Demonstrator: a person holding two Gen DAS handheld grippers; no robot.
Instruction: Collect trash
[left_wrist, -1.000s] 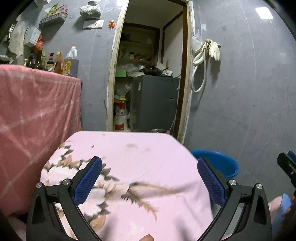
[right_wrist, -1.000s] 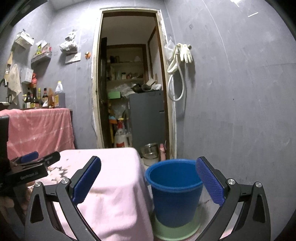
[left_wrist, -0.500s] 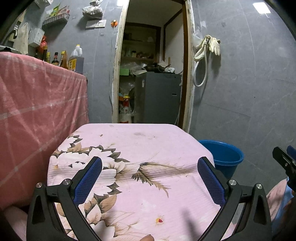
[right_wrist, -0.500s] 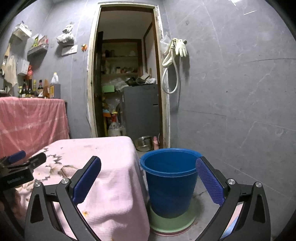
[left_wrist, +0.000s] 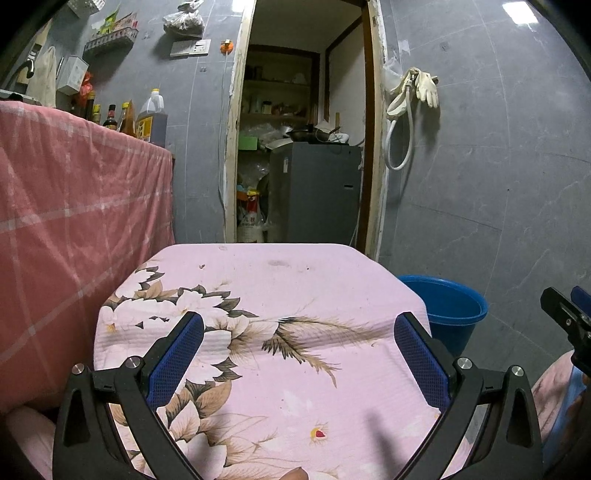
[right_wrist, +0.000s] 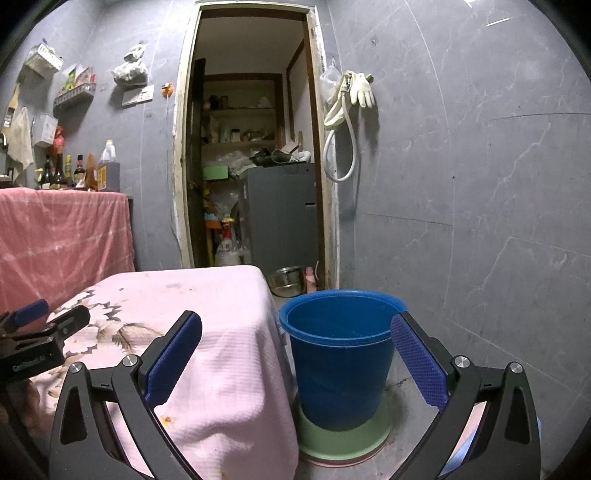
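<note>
The left gripper is held wide above the floral tablecloth; the right gripper is spread wide before the blue bucket.

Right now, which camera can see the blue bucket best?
The right wrist camera. There the blue bucket shows whole, from its open rim down to the green base it stands on. The left wrist camera catches only part of it, peeking from behind the pink tablecloth.

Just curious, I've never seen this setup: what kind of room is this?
Probably a home kitchen or utility room: sauce and oil bottles on a covered counter, a pantry doorway with shelves, and a blue bucket on the floor.
</note>
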